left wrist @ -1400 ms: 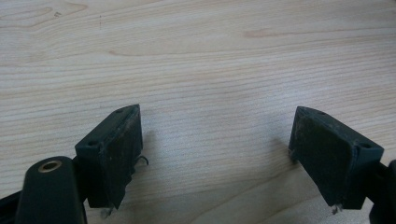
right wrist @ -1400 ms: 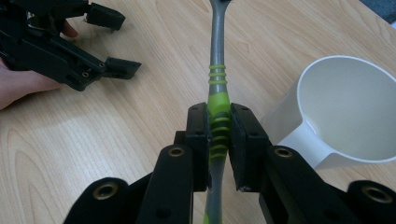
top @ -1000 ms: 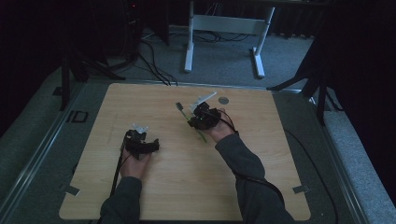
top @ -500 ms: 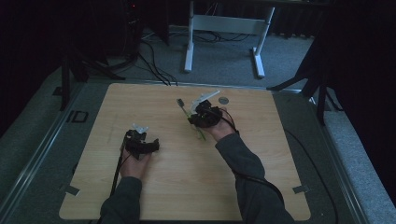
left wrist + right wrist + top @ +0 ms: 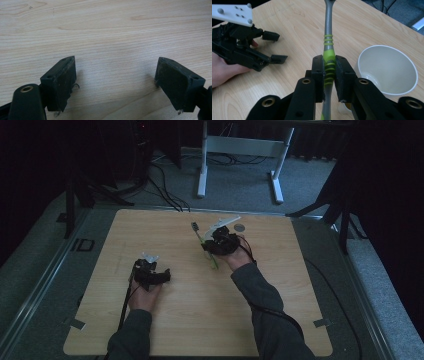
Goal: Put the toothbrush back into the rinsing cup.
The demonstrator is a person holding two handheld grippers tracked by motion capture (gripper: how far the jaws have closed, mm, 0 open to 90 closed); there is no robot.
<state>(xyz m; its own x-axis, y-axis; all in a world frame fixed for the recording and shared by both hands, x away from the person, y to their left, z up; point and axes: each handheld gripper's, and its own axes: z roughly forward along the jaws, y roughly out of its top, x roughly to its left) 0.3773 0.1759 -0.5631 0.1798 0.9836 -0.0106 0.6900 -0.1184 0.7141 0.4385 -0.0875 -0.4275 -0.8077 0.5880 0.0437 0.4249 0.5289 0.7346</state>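
Nothing has moved since the earlier frames: both hands and both grippers sit where they were, toothbrush at the same slant.

Wooden table (image 5: 200, 320) takes up most of the high view, pale grain, tape tabs at the near corners. White desk frame (image 5: 240, 150) stands on the floor beyond the far edge, cables beside it.

White cup (image 5: 388, 71) seen in the right gripper view, just right of the jaws, standing on the table with its inside bare.

Left gripper (image 5: 155, 276) at centre-left of the table, held low in the left hand (image 5: 142, 295). Jaws spread wide, bare wood between them in the left gripper view, pads resting close to the surface.

Right gripper (image 5: 210, 251) right of centre, toward the far side, in the right hand (image 5: 235, 257). Jaws pressed together on the toothbrush (image 5: 328, 47), pinching the green ribbed part of its handle. Grey neck runs away from the jaws, head toward the far edge in the high view, lifted off the table.

Small grey disc (image 5: 239, 227) lies near the far edge, right of the toothbrush head.
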